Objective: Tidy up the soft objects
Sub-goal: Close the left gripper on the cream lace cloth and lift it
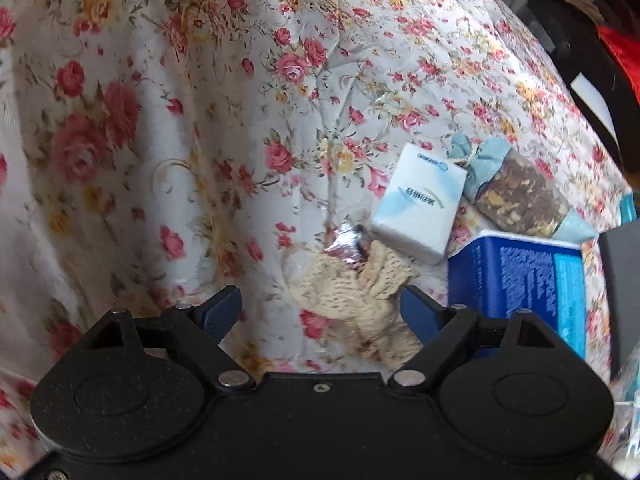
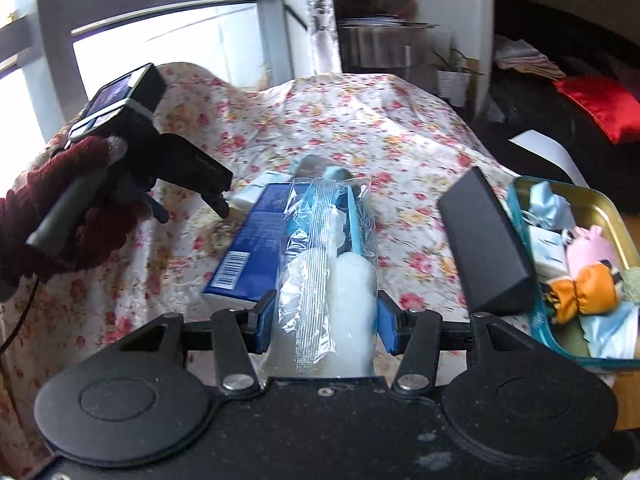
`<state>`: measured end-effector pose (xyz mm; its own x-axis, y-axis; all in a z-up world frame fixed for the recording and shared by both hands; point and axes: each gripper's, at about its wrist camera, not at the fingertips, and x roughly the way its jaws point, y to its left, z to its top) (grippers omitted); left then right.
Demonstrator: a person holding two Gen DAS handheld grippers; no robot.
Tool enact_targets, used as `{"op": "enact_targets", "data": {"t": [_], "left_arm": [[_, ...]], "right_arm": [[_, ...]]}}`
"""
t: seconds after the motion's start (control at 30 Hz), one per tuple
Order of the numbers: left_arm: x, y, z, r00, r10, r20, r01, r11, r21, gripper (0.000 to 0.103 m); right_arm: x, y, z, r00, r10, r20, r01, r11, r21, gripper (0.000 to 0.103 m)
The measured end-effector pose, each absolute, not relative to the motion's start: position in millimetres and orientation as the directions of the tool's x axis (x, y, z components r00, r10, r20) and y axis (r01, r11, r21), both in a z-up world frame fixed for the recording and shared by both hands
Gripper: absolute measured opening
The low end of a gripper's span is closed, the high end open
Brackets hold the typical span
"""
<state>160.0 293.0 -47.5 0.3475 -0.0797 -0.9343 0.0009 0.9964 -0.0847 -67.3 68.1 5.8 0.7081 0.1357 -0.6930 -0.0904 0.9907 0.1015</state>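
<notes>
Right tool [image 2: 326, 320] clamped on cotton bag [image 2: 332, 264]; left tool [image 1: 320, 304] apart. Carry level to tray [image 2: 600, 208], then release.

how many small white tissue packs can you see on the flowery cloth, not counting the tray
1. The white tissue pack lies on the floral cloth, between the cream knit piece and the blue-tied sachet. Others may be hidden behind the blue box.

We note the tray [image 2: 608, 216] cut off at the right edge; the blue box [image 1: 520, 280] partly hidden behind the left claw [image 1: 320, 312], print unreadable.
</notes>
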Motion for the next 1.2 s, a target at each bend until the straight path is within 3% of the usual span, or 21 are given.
{"op": "enact_targets", "data": {"t": [0.47,0.53,0.6,0.8,1.2], "left_arm": [[165,273,-78,0.335,-0.057,-0.941,-0.107,0.989,-0.098,0.087],[165,277,-80,0.338,-0.06,-0.939,-0.138,0.984,-0.113,0.084],[165,278,-80,0.348,-0.052,-0.936,-0.142,0.984,-0.108,0.071],[161,278,-76,0.372,-0.047,-0.927,-0.135,0.985,-0.104,0.057],[121,306,-72,0.294,-0.035,-0.955,-0.196,0.976,-0.096,0.057]], "right_arm": [[-70,57,1,0.712,0.125,-0.691,-0.057,0.991,0.12,0.05],[-70,57,1,0.71,0.126,-0.693,-0.057,0.991,0.122,0.05],[-71,57,1,0.711,0.126,-0.692,-0.057,0.991,0.123,0.05],[-73,54,1,0.716,0.124,-0.687,-0.048,0.99,0.129,0.051],[-81,40,2,0.737,0.125,-0.664,-0.016,0.986,0.167,0.051]]}}
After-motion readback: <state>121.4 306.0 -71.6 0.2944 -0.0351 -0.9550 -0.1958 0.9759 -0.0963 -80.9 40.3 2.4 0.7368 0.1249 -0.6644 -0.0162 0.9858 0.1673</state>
